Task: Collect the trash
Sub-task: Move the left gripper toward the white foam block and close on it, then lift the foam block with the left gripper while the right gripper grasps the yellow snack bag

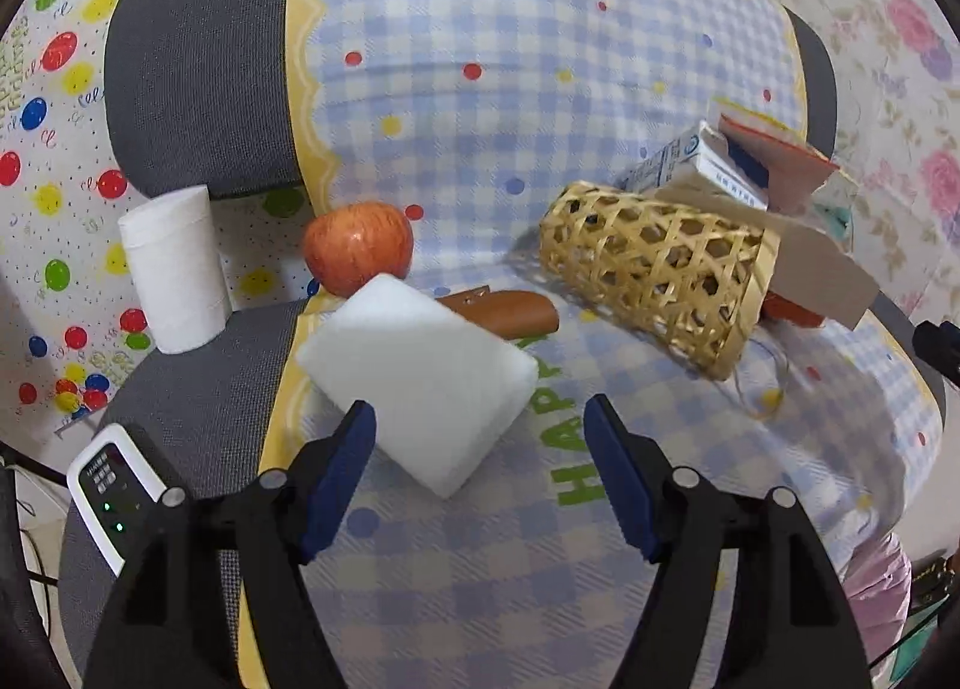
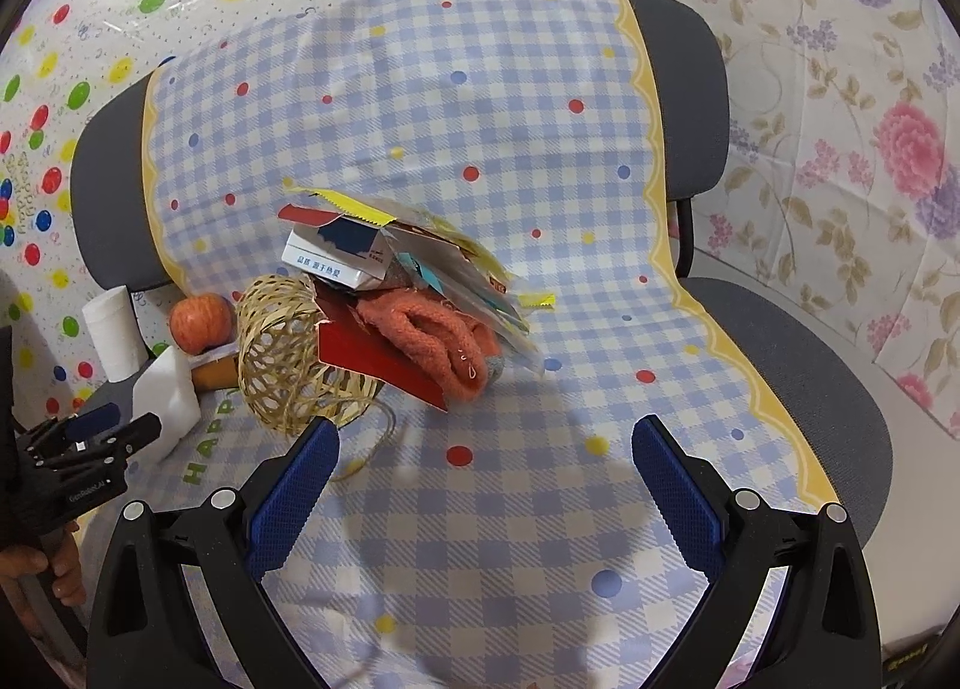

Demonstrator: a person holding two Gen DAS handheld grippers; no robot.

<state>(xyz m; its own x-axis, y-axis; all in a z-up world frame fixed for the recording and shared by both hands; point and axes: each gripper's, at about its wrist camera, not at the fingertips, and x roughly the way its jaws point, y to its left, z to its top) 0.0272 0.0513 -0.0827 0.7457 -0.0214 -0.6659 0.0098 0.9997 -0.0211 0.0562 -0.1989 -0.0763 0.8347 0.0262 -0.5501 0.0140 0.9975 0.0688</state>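
A woven bamboo basket [image 1: 654, 269] lies on its side on the checked cloth, its mouth to the right, stuffed with trash: a white carton [image 1: 702, 167], red card and wrappers. In the right wrist view the basket [image 2: 288, 353] spills a white carton [image 2: 336, 260], a red card [image 2: 372, 362], an orange knitted cloth [image 2: 432, 341] and foil wrappers [image 2: 480, 281]. A white foam block [image 1: 420, 383] lies just ahead of my open, empty left gripper [image 1: 480, 425]. My right gripper [image 2: 486, 443] is open and empty, just in front of the pile.
A red apple [image 1: 358, 245], a brown leather case [image 1: 510, 314] and a white paper roll [image 1: 174, 269] sit at the left. A white device [image 1: 108, 485] lies on the grey chair seat [image 1: 198, 389]. The left gripper also shows in the right wrist view [image 2: 114, 425].
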